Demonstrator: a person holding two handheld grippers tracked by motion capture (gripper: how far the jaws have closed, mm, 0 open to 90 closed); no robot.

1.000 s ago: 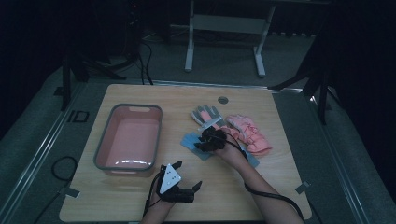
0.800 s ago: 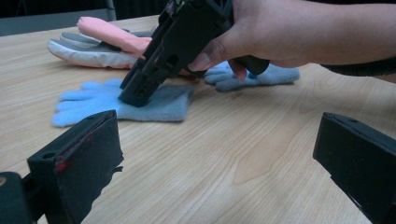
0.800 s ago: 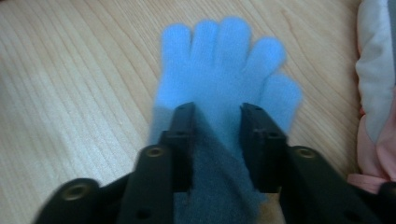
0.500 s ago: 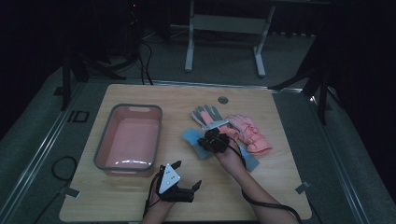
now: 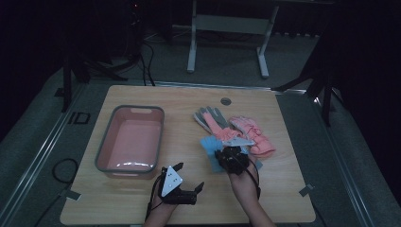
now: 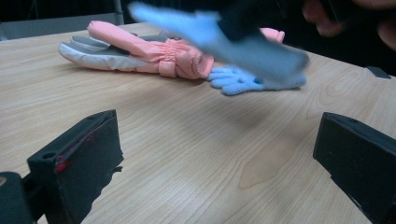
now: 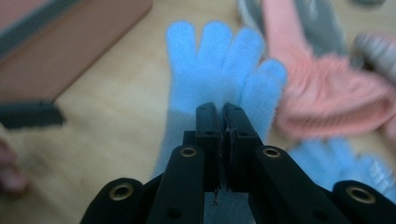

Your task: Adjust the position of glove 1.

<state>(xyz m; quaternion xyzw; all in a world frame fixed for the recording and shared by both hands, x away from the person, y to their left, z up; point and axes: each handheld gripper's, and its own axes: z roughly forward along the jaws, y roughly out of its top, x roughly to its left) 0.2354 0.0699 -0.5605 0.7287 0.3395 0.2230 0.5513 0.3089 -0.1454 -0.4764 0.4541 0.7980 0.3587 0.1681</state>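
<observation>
Above the table point(image 5: 283, 189), near the pink gloves point(image 5: 246, 135), the right gripper point(image 7: 222, 112) pinches one blue glove point(image 7: 219, 65) by its cuff. The pinch looks thin, so the glove might slip before the pink tub point(image 5: 130, 144). The left gripper point(image 6: 210, 154) waits, spread wide.

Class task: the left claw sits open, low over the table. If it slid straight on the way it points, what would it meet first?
Probably the blue glove lying flat on the table, ahead of the left claw; depth is unclear.

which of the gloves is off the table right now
The light blue glove pinched in the right gripper; its blue twin and the pink gloves lie flat.
</observation>
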